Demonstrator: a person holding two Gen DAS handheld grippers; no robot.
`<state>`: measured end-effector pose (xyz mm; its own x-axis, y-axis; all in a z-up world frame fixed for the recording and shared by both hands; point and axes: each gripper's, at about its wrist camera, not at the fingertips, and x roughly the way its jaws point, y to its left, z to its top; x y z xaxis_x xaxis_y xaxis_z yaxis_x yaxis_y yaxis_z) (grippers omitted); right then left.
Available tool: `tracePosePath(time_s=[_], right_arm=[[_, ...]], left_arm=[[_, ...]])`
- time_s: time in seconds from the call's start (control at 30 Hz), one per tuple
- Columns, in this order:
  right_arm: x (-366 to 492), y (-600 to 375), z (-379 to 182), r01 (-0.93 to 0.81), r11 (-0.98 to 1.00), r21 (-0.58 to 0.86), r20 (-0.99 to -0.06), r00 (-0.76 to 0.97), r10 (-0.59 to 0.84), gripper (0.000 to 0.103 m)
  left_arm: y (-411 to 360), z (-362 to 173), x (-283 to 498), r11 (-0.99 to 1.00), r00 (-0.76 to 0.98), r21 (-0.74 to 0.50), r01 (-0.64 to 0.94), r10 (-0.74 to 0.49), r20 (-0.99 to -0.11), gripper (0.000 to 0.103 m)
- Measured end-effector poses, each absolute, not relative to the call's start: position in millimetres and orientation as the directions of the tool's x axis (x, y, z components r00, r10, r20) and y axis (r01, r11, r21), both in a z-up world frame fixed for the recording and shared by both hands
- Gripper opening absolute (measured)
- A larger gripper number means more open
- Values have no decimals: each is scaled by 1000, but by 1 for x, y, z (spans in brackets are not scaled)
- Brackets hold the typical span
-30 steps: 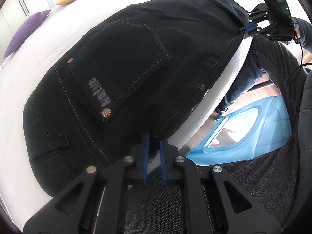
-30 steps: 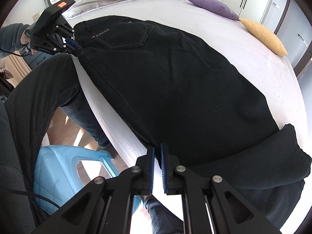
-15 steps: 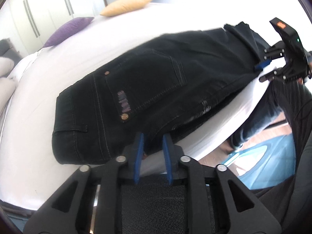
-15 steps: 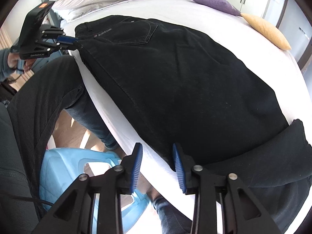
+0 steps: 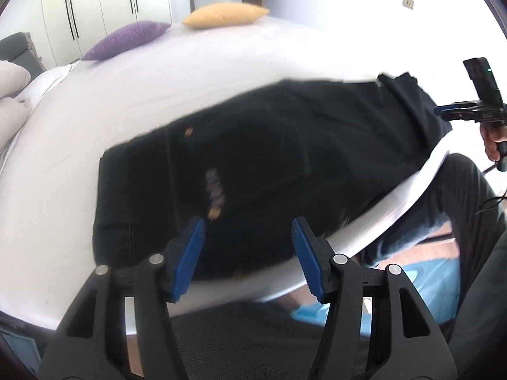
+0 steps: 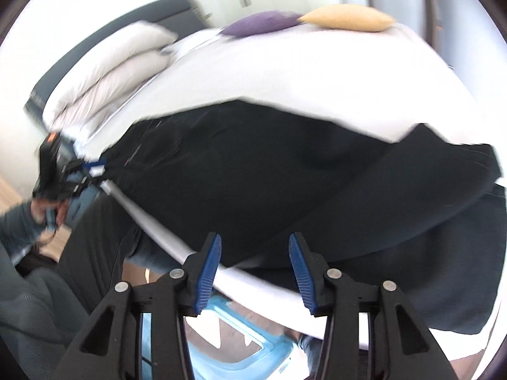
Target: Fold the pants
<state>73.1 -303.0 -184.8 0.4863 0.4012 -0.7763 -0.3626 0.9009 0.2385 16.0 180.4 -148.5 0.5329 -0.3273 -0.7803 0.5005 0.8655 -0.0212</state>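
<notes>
Black pants [image 5: 285, 171] lie folded along the near edge of the white bed [image 5: 95, 120], mid-frame in both views, while the left gripper [image 5: 247, 247] and right gripper [image 6: 253, 259], jaws just opened and gripping nothing, hang above the fabric's lower edge.

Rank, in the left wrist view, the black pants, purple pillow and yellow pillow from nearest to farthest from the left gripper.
1. Black pants: just beyond the open left gripper, at the bed's near edge.
2. Purple pillow: far side of the bed, upper left.
3. Yellow pillow: farthest, right of the purple one.
</notes>
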Motion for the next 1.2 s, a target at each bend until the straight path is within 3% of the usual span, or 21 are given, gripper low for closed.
tracePosePath(time_s=[0.2, 0.3, 0.63, 0.73, 0.93, 1.2], right_arm=[[117, -374, -133, -72, 969, 235, -750, 620, 228, 50], [144, -380, -123, -20, 976, 215, -765, 618, 181, 53], [227, -359, -178, 109, 989, 95, -907, 420, 41, 53], [241, -362, -193, 152, 988, 3, -927, 371, -54, 53], [253, -369, -213, 179, 983, -50, -942, 318, -106, 53], [242, -365, -221, 119, 988, -102, -943, 305, -134, 20]], left_arm=[[121, -140, 61, 869, 518, -82, 487, -363, -775, 57], [82, -141, 91, 849, 468, -142, 508, -411, -783, 57], [-56, -153, 152, 714, 260, -358, 601, -598, -758, 57], [-75, -169, 149, 741, 263, -317, 592, -549, -793, 57], [-69, -182, 153, 803, 287, -293, 518, -486, -826, 57], [-72, -186, 151, 807, 284, -288, 516, -478, -831, 57]])
